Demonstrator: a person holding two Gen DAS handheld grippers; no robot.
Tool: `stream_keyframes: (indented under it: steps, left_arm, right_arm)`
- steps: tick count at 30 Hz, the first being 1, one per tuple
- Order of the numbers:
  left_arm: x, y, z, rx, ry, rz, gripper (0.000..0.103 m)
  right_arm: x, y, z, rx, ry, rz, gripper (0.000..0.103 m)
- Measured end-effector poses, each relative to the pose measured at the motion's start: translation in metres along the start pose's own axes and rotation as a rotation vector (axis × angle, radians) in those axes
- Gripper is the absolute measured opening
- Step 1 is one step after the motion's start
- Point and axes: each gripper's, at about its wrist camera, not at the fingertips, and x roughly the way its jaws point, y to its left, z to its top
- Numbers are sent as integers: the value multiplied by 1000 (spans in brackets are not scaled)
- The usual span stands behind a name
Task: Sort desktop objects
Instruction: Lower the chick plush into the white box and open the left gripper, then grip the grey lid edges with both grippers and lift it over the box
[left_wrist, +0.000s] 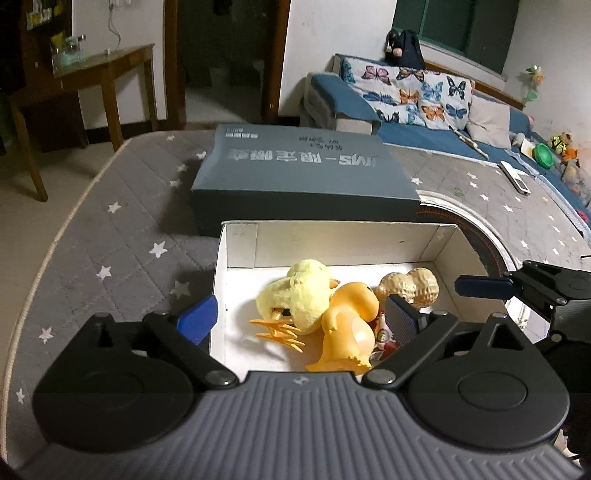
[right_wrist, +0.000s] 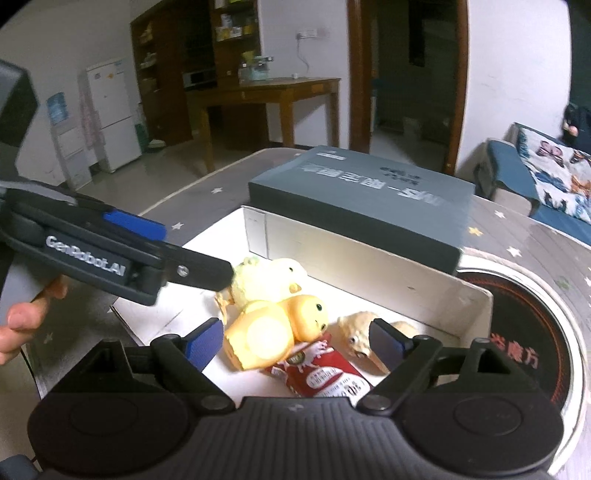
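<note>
An open white box (left_wrist: 332, 243) (right_wrist: 369, 273) holds a yellow plush chick (left_wrist: 299, 291) (right_wrist: 266, 280), an orange rubber duck (left_wrist: 347, 325) (right_wrist: 280, 328), a peanut-shaped toy (left_wrist: 413, 284) (right_wrist: 354, 328) and a red snack packet (right_wrist: 328, 376). My left gripper (left_wrist: 300, 318) hovers open above the box's near side, and the duck lies below its spread fingers. My right gripper (right_wrist: 295, 342) is open too, above the duck and packet, with nothing pressed between its pads. In the right wrist view the left gripper's fingers (right_wrist: 135, 223) reach in from the left, held by a hand (right_wrist: 22, 321).
A grey-blue lidded box (left_wrist: 303, 166) (right_wrist: 362, 199) lies just behind the white box. A round black-and-white disc (left_wrist: 491, 251) (right_wrist: 517, 332) sits under the box's right side. All rest on a grey star-patterned cover (left_wrist: 110, 229). Beyond are a sofa (left_wrist: 424, 96) and a wooden table (left_wrist: 103, 66).
</note>
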Motion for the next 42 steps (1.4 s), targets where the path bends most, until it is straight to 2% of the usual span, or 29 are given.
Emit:
stream_keyframes:
  steps: [13, 19, 23, 42]
  left_arm:
    - [-12, -14, -9, 16, -58, 77, 96]
    - [-5, -22, -4, 43, -23, 105, 96]
    - [5, -21, 4, 32, 27, 104, 96]
    - [44, -16, 36, 52, 70, 137, 96]
  right_arm:
    - [-23, -10, -15, 71, -7, -79, 93]
    - [-25, -15, -16, 85, -6, -93, 93]
    - [-24, -19, -13, 94, -5, -98, 93]
    - [6, -48, 14, 131, 38, -113, 94]
